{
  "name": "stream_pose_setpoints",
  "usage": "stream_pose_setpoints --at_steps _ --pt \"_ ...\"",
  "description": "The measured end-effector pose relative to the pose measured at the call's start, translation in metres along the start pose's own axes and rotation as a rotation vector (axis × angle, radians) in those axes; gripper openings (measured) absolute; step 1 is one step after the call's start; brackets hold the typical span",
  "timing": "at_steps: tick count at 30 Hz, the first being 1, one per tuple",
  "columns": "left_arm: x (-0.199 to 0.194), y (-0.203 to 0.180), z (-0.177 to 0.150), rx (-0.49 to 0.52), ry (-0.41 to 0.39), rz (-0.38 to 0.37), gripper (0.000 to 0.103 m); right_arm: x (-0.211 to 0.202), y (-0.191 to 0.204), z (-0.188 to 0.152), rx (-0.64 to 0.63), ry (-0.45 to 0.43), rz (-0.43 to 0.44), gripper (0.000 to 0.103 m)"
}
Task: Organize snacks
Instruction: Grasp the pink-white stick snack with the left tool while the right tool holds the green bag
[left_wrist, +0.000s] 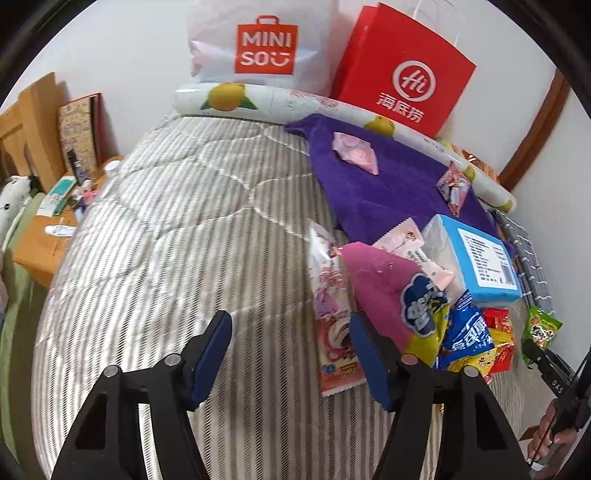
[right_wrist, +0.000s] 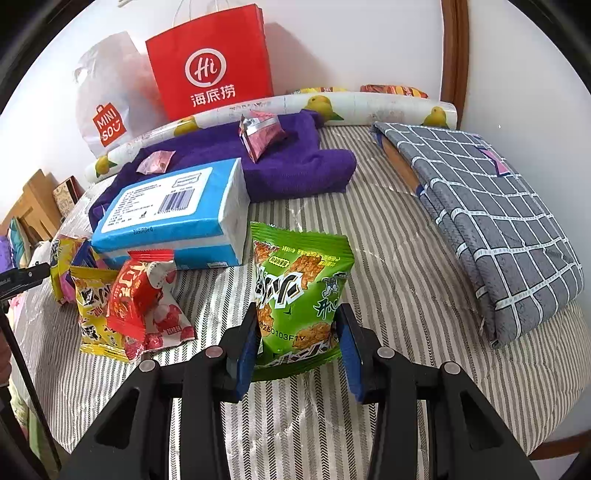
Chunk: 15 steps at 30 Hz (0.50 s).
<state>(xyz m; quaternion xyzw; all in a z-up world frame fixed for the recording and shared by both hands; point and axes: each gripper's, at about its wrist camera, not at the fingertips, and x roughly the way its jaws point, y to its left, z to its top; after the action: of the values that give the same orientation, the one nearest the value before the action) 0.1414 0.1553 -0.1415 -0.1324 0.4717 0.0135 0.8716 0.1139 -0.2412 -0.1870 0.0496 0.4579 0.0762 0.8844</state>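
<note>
Right gripper (right_wrist: 298, 349) clamps green snack packet (right_wrist: 299, 291) by its lower half; packet stands upright, long axis vertical, top seal away from camera, above striped quilt (right_wrist: 388, 258). Bottom seal partly hidden behind pads. Left gripper (left_wrist: 291, 360) half-wide, nothing between pads; right pad overlaps pink snack bag (left_wrist: 384, 295). Snack pile (left_wrist: 476, 343) jumbled, labels blurred.
</note>
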Motion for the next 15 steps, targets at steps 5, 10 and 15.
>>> stream_pose_setpoints --at_steps 5,10,15 --pt "0.012 -0.010 0.005 0.047 0.007 0.004 0.056 0.001 0.001 0.001 0.006 0.011 -0.012 0.041" --pt "0.024 -0.014 0.007 0.053 0.029 -0.020 0.045 -0.003 0.005 0.003 -0.002 0.008 -0.021 0.041" --pt "0.031 -0.022 0.004 0.081 0.042 -0.039 0.025 -0.002 0.009 0.004 -0.012 0.009 -0.022 0.041"
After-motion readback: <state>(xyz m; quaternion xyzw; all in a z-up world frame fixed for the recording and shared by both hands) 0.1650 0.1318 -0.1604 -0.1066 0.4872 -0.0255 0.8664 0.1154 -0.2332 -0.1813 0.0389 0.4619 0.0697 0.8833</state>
